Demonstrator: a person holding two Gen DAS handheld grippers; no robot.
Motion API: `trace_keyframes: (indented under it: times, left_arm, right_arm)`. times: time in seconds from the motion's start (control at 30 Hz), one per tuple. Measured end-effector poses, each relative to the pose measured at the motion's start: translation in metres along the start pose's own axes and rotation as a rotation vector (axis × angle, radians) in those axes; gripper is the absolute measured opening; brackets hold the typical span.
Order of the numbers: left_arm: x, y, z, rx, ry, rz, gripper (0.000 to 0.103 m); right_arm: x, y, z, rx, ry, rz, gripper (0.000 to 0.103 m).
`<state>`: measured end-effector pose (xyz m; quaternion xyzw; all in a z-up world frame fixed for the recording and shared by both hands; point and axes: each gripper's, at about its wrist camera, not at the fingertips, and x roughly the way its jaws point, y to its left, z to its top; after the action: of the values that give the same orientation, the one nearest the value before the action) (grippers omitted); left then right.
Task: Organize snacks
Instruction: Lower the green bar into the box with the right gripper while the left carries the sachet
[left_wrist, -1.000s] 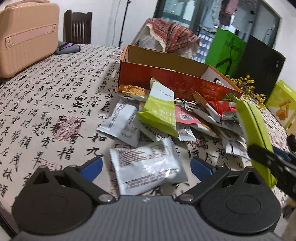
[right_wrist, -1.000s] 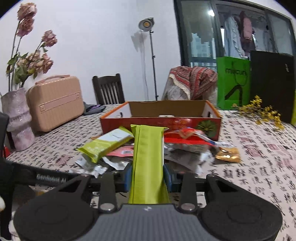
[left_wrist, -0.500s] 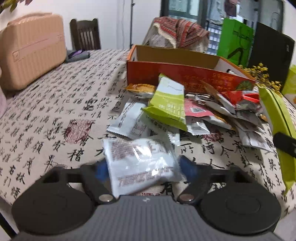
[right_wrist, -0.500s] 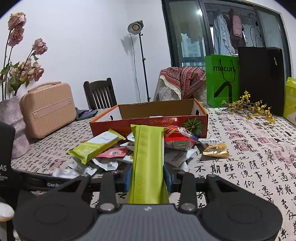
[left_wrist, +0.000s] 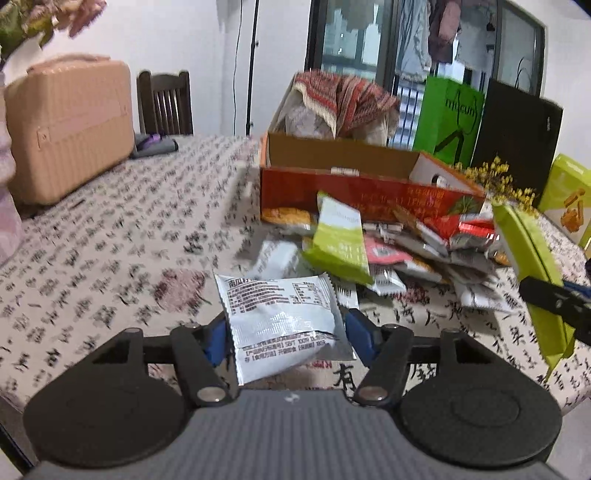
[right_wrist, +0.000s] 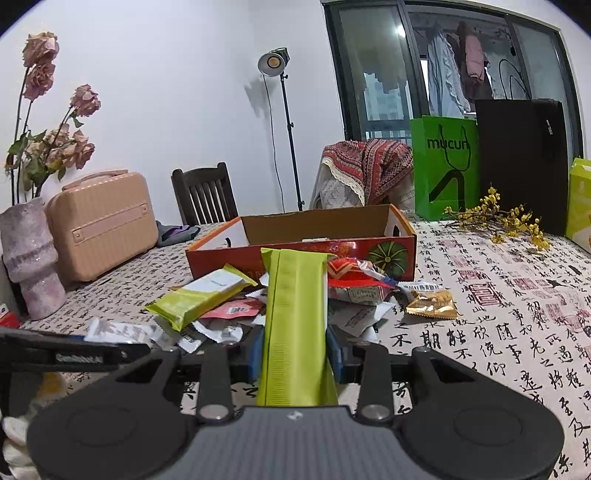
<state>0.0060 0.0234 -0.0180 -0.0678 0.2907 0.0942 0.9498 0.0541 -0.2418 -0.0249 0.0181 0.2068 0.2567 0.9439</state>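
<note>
A lived-in home, likely a dining room. A table (right_wrist: 498, 295) under a calligraphy-print cloth has a wooden chair (right_wrist: 205, 194) beside it and bears a vase (right_wrist: 31, 258) of dried roses and a pink case (right_wrist: 101, 223). Clothes (right_wrist: 458, 74) hang behind glass doors, and a studio lamp (right_wrist: 273, 62) stands by the wall.

blur: tablecloth (left_wrist: 110, 251) characters unreadable | cut off: vase (left_wrist: 7, 206)

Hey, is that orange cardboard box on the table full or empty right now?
Mostly empty, as far as shows: the orange cardboard box shows bare brown inner walls, and the snack pile lies outside, in front of it. Its floor is hidden.
</note>
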Motion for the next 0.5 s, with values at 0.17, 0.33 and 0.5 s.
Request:
trace_keyframes:
  times: [0.17, 0.33, 0.5]
  left_arm:
    - [-0.019, 0.004, 0.013, -0.003, -0.062, -0.007, 0.066]
    - [-0.029, 0.003, 0.034, -0.010, -0.125, -0.021, 0.066]
    - [-0.022, -0.003, 0.058, -0.004, -0.156, -0.034, 0.066]
  right_arm:
    - [-0.006, 0.004, 0.009, -0.016, -0.028, 0.001, 0.034]
    - [-0.008, 0.002, 0.026, -0.024, -0.066, 0.003, 0.034]
    - [0.001, -0.007, 0.048, -0.012, -0.087, 0.009, 0.035]
